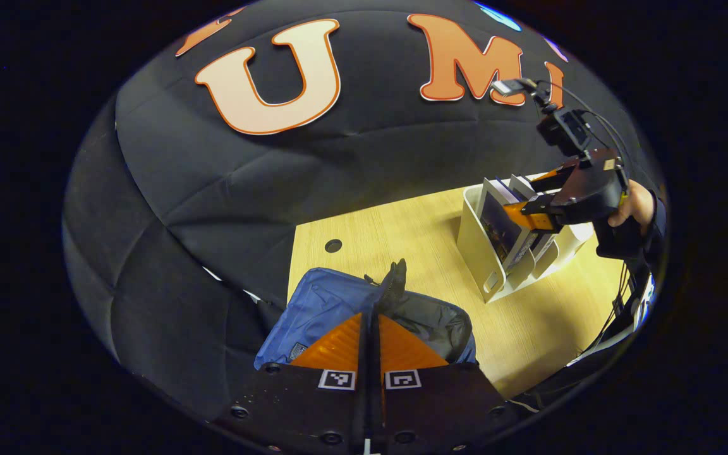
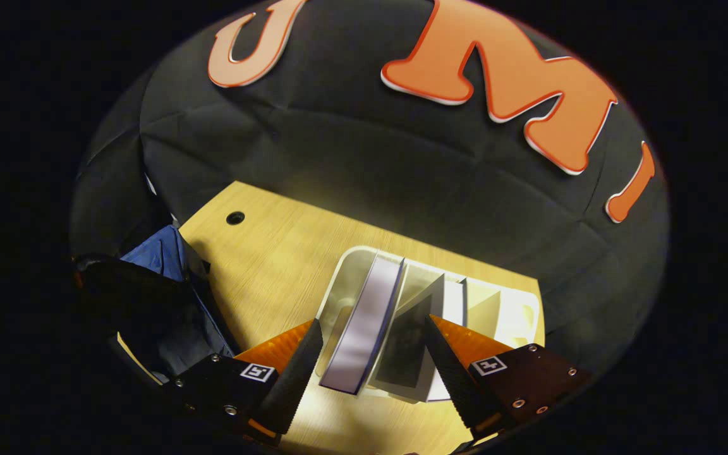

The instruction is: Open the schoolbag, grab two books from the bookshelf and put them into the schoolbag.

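The blue schoolbag [image 1: 316, 306] lies on the wooden table near me, its dark inside [image 1: 436, 322] open. My left gripper [image 1: 370, 316] is shut on a black fabric edge of the bag [image 1: 394, 281], which stands up past the fingertips. In the right gripper view, the right gripper [image 2: 373, 321] is open above the white bookshelf [image 2: 519, 309]. Its fingers straddle a pale-spined book [image 2: 364, 332] and a dark-covered book [image 2: 407, 347] without pressing them. The left gripper view shows the right gripper [image 1: 519, 215] over the bookshelf [image 1: 478, 249], held by a hand [image 1: 636, 202].
The wooden table [image 2: 275, 253] has a round cable hole [image 2: 235, 218] near its back left corner. The schoolbag [image 2: 158, 253] and the dark left gripper [image 2: 124, 291] sit left of the bookshelf. Black cloth walls close the back and left. Cables hang at the right edge [image 1: 623, 297].
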A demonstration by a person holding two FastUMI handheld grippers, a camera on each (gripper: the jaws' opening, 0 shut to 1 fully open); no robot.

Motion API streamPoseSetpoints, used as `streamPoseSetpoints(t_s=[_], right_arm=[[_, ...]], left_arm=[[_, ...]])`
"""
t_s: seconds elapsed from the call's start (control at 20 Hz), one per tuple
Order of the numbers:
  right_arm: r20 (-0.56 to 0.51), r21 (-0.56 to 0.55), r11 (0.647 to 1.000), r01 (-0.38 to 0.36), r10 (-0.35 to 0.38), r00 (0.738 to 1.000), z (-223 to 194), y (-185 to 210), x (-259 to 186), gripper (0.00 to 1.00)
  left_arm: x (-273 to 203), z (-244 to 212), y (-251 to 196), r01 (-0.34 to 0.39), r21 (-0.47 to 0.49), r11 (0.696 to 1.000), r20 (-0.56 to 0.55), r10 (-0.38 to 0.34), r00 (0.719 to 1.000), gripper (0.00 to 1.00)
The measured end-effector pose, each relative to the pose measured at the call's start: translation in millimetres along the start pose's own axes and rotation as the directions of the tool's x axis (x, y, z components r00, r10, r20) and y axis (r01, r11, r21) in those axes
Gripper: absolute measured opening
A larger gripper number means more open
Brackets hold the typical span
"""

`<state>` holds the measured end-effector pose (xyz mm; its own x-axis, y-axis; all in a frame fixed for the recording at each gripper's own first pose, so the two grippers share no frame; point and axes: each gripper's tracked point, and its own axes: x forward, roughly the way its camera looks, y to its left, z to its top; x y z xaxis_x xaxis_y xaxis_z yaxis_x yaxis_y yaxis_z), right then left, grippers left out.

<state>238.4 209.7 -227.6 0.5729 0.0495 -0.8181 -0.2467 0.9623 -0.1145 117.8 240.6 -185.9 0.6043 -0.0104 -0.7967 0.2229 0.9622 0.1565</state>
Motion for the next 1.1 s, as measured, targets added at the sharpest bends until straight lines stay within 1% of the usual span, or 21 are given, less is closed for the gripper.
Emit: streamPoseSetpoints(t_s=[0.15, 0.25, 0.3, 0.35, 0.4, 0.45, 0.5, 0.55, 0.6, 0.65, 0.7, 0.8, 0.85, 0.9, 0.95, 1.0, 1.05, 1.1], right_arm=[[-0.073, 0.038, 0.999, -0.020, 0.023, 0.997, 5.5, 6.8, 17.7, 0.97], [-0.139, 0.086, 0.994, -0.069, 0.081, 0.987, 5.8, 17.1, 27.4, 0.96], [-0.172, 0.104, 0.991, -0.079, 0.096, 0.980, 3.2, 19.0, 32.2, 0.95], [-0.202, 0.115, 0.991, -0.072, 0.094, 0.975, 1.9, 17.5, 36.6, 0.93], [-0.231, 0.130, 0.990, -0.059, 0.088, 0.969, -2.2, 16.1, 41.0, 0.75], [-0.253, 0.144, 0.988, -0.049, 0.085, 0.964, -4.2, 15.9, 44.3, 0.80], [-0.277, 0.155, 0.987, -0.035, 0.078, 0.958, -7.8, 14.1, 47.8, 0.69], [-0.300, 0.161, 0.987, -0.025, 0.073, 0.951, -11.4, 13.1, 51.2, 0.64], [-0.332, 0.168, 0.986, -0.006, 0.062, 0.941, -17.1, 10.1, 53.0, 0.53], [-0.345, 0.173, 0.985, 0.001, 0.060, 0.937, -18.1, 7.9, 50.2, 0.49], [-0.363, 0.183, 0.983, -0.005, 0.073, 0.929, -21.4, 9.3, 54.4, 0.43], [-0.388, 0.205, 0.979, -0.005, 0.086, 0.917, -24.1, 8.8, 54.7, 0.40], [-0.392, 0.209, 0.978, -0.006, 0.089, 0.916, -23.2, 8.9, 54.7, 0.31], [-0.393, 0.211, 0.978, -0.012, 0.096, 0.915, -24.2, 8.9, 53.5, 0.39], [-0.400, 0.210, 0.977, -0.019, 0.103, 0.911, -26.0, 9.5, 51.9, 0.38], [-0.402, 0.208, 0.978, -0.031, 0.114, 0.909, -28.2, 10.3, 49.4, 0.45], [-0.399, 0.210, 0.977, -0.036, 0.119, 0.909, -29.0, 8.4, 48.7, 0.36], [-0.387, 0.211, 0.977, -0.039, 0.120, 0.914, -27.0, 7.1, 43.8, 0.35]], left_arm=[[6.7, 0.6, 1.9, 0.018, 0.000, 1.000, 0.003, -0.018, 1.000, 0.03], [8.6, 1.6, -0.4, 0.032, -0.006, 0.999, 0.006, -0.032, 0.999, 0.03], [9.5, 1.0, 1.5, 0.037, -0.009, 0.999, 0.010, -0.037, 0.999, 0.03], [11.6, 1.9, 1.9, 0.041, -0.015, 0.999, 0.013, -0.041, 0.999, 0.03], [13.3, 0.9, 3.2, 0.041, -0.019, 0.999, 0.014, -0.041, 0.999, 0.03], [14.0, 0.5, 4.9, 0.046, -0.024, 0.999, 0.015, -0.045, 0.999, 0.03], [13.9, -0.1, 5.7, 0.049, -0.025, 0.998, 0.019, -0.049, 0.999, 0.03], [14.7, -0.9, 5.3, 0.053, -0.029, 0.998, 0.021, -0.052, 0.998, 0.03], [14.9, -1.4, 5.4, 0.057, -0.032, 0.998, 0.022, -0.056, 0.998, 0.03], [16.4, -2.5, 6.3, 0.061, -0.036, 0.997, 0.024, -0.060, 0.998, 0.03], [17.5, -2.4, 5.8, 0.067, -0.039, 0.997, 0.027, -0.066, 0.997, 0.03], [19.8, -3.9, 2.1, 0.078, -0.052, 0.996, 0.026, -0.077, 0.997, 0.03], [20.4, -4.2, 1.5, 0.083, -0.062, 0.995, 0.026, -0.082, 0.996, 0.03], [20.3, -5.8, -0.3, 0.091, -0.067, 0.994, 0.027, -0.089, 0.996, 0.03], [20.7, -6.8, -0.4, 0.093, -0.071, 0.993, 0.028, -0.091, 0.995, 0.03], [19.3, -7.2, -1.4, 0.095, -0.070, 0.993, 0.030, -0.093, 0.995, 0.03], [19.1, -7.2, 0.8, 0.092, -0.071, 0.993, 0.032, -0.090, 0.995, 0.03], [18.7, -6.7, 0.4, 0.093, -0.069, 0.993, 0.033, -0.090, 0.995, 0.03]])
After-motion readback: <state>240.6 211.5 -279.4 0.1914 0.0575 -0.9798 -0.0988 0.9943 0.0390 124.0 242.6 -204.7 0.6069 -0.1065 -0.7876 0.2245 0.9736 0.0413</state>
